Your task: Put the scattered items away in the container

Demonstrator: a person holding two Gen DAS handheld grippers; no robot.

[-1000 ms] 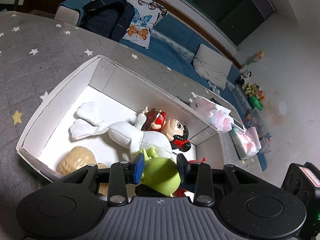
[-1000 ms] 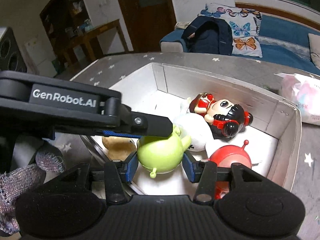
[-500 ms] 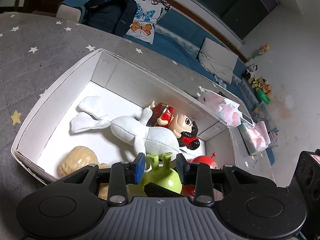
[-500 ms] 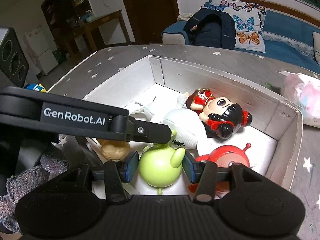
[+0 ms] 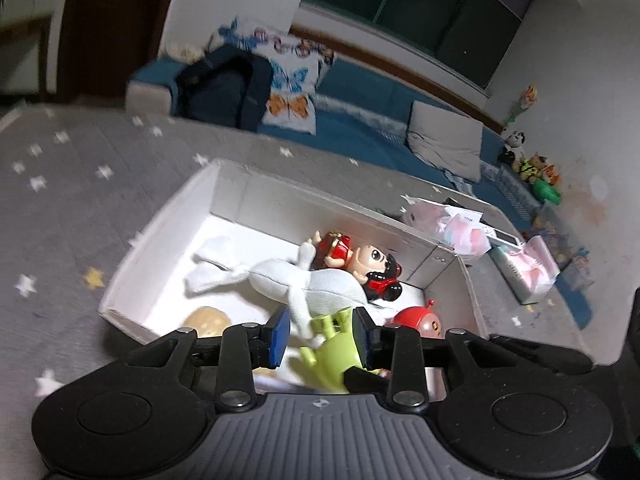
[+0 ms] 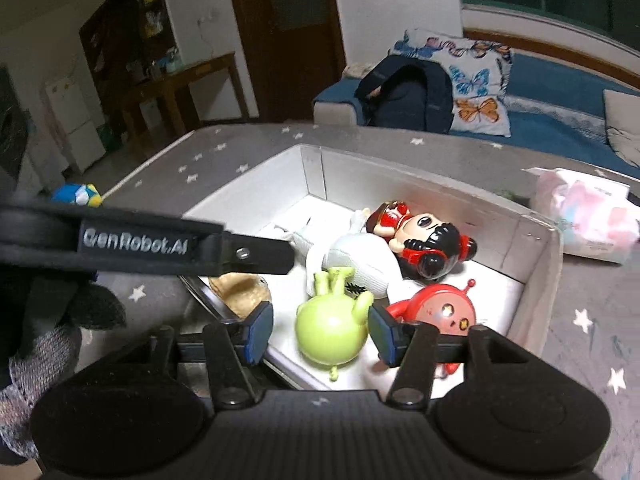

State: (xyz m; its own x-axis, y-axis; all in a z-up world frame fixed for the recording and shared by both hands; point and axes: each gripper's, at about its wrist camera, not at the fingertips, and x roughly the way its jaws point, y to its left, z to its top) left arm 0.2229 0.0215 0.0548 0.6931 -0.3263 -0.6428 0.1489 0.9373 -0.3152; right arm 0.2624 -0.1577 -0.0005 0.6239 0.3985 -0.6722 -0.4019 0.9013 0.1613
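Five toys lie inside the white open-topped cardboard box [image 6: 536, 264] on the grey star-patterned bench [image 6: 592, 320]. The round glossy lime-green plastic toy [image 6: 332, 328] with stubby limbs rests on the box floor, directly between the fingers of the right claw [image 6: 320, 332]. Just beyond it sprawls the white cloth rag doll [image 6: 360, 256], and past that the big-headed figurine with black hair and red headphones [image 6: 424, 240] lies on its side. The round red plastic toy with an antenna [image 6: 436, 312] sits just right of the right claw's right finger; the tan knobbly plush [image 6: 240, 292] sits just left of its left finger, near the box's front wall.

Jaws of the right claw are opening: the blue pads stand clear of the green toy on both sides, a visible gap at each, so nothing is gripped.

From the left wrist view, the left claw [image 5: 320, 334] stands partly open over the box's near edge. The green toy [image 5: 332, 356] and a leg of the rag doll [image 5: 320, 284] show between its pads, but blur hides whether either pad touches them.

Only the right wrist view shows the left claw's black arm crossing in from the left, a hand in a grey knit glove [image 6: 36, 344], and a wooden door [image 6: 288, 32]. Only the left wrist view shows small figurines [image 5: 532, 168] against the far wall.
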